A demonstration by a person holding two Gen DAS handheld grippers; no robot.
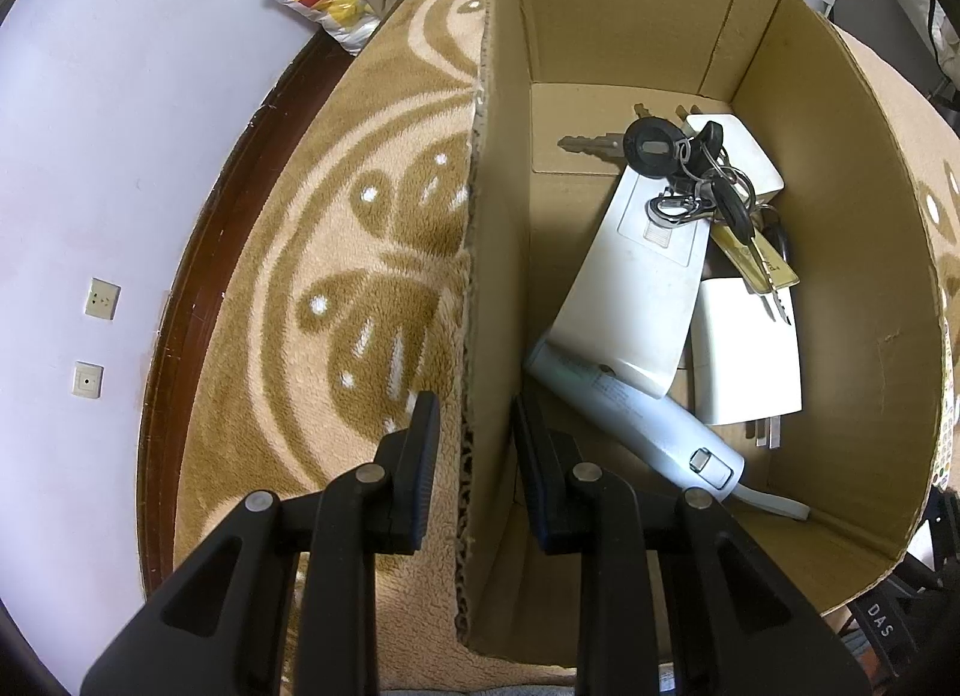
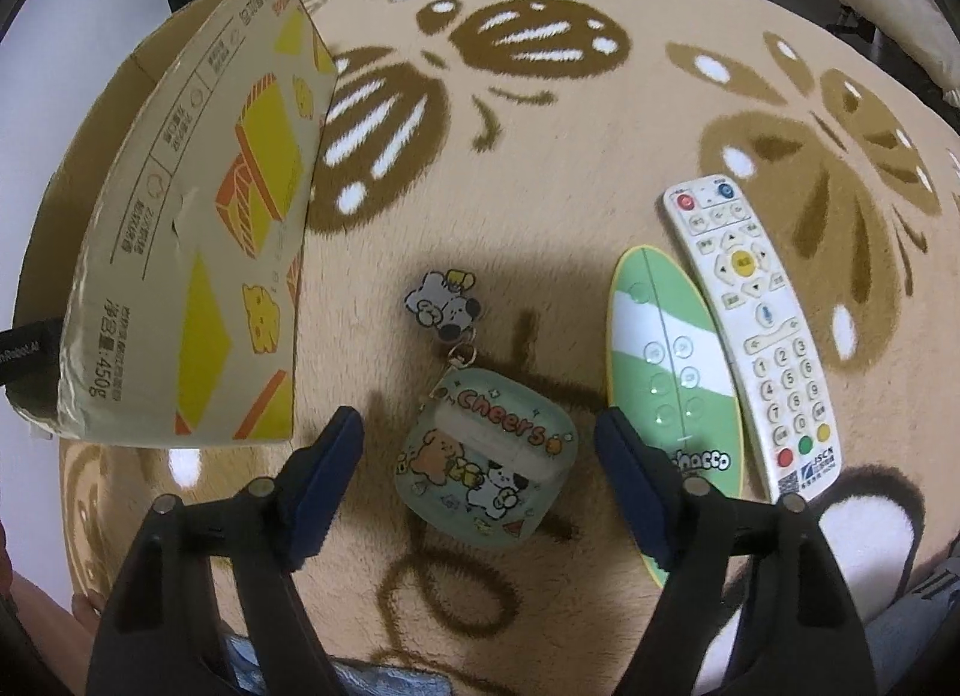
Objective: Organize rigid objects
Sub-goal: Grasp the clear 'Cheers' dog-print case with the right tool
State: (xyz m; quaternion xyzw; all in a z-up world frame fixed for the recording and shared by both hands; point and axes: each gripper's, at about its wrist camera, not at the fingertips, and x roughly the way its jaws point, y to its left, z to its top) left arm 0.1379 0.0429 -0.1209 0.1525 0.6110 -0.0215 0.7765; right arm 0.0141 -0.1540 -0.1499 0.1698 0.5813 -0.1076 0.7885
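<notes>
The right gripper (image 2: 478,465) straddles the earbud case (image 2: 487,465) on the rug (image 2: 600,144), jaws wide, not touching; small, light, glossy, likely slippery, best pinched across its flat sides. Farther off, the left gripper (image 1: 475,444) clamps the cardboard box (image 1: 480,216) wall

- rug (image 2: 570,168) under the right jaws is fuzzy beige, with brown leaf shapes dotted white;
- earbud case (image 2: 486,468) between those jaws: mint green, cartoon puppies, "Cheers" in red;
- just past the right jaw, a green-and-white striped remote (image 2: 672,348), then a white one (image 2: 756,324) with a yellow centre button;
- cardboard box (image 1: 600,18) plain brown inside, yellow and orange print outside
</notes>
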